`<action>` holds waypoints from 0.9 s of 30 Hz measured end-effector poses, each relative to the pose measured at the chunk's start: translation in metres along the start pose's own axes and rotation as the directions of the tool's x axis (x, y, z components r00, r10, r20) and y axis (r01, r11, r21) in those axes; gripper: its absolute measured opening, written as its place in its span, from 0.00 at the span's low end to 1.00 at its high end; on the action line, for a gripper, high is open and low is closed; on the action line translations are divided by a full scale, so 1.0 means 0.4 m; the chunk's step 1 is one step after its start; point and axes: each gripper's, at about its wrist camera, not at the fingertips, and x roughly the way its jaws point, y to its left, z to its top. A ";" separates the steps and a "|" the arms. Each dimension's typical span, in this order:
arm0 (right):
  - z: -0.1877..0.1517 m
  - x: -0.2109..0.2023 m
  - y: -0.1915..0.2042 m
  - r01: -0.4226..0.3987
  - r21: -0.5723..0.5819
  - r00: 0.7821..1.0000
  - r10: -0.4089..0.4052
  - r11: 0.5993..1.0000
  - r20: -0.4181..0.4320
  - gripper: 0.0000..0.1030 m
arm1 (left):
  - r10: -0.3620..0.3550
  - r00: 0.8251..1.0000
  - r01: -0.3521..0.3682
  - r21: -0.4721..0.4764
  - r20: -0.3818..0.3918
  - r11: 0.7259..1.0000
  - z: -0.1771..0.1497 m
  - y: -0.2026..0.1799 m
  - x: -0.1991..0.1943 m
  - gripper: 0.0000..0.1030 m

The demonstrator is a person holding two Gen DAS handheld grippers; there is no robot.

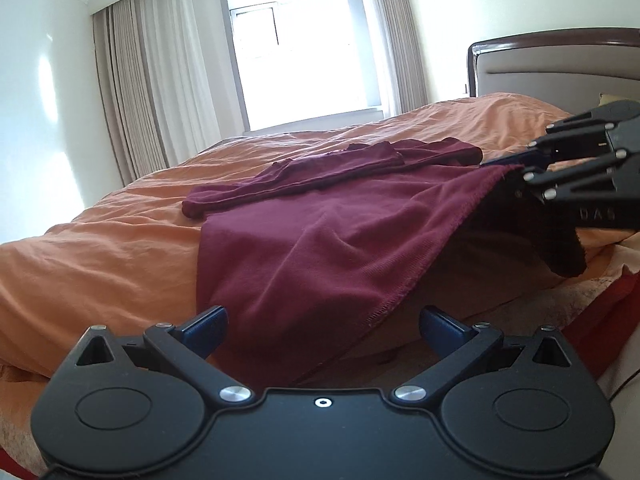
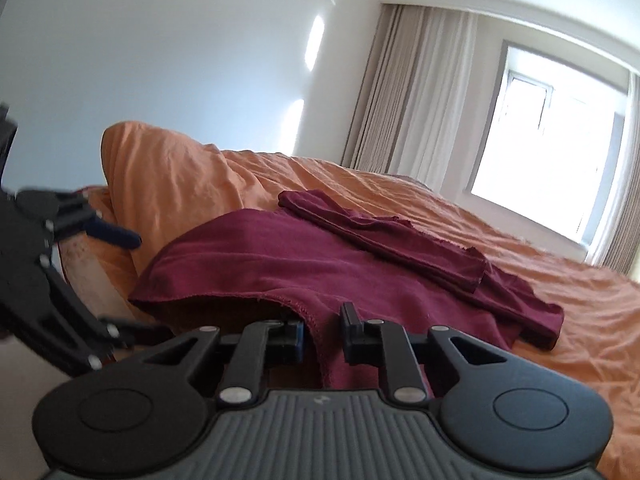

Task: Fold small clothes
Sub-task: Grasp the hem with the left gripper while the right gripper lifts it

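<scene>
Maroon garment's (image 2: 280, 264) hem between right gripper's (image 2: 322, 340) fingers (image 2: 297, 342), left gripper (image 1: 323, 330) clear.

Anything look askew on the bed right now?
Mildly. The maroon garment hangs over the bed's near edge, one hem corner lifted by the right gripper. The left gripper is open, empty. No damage visible.

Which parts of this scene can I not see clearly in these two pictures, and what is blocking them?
- Near hem of the maroon garment: left wrist view, hidden behind the left hand-held gripper.
- Cloth pinched in the right hand-held gripper: right wrist view, its lower part is covered by the gripper body.
- Headboard: left wrist view, cut off by the right edge.
- Outside the window: overexposed.
</scene>
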 end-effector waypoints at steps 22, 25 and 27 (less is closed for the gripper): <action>0.004 -0.027 -0.003 0.008 0.017 1.000 -0.008 1.000 0.003 0.24 | 0.216 0.970 -0.225 0.074 0.112 0.972 0.035 -0.099 0.110 0.76; -0.006 -0.037 0.011 0.018 -0.010 1.000 -0.018 1.000 0.000 0.31 | 0.190 0.971 -0.198 0.046 0.143 0.979 0.040 -0.062 0.055 0.56; -0.016 -0.040 0.028 0.034 -0.047 0.999 -0.035 0.998 -0.006 0.38 | 0.175 0.971 -0.182 0.029 0.166 0.983 0.048 -0.040 0.023 0.53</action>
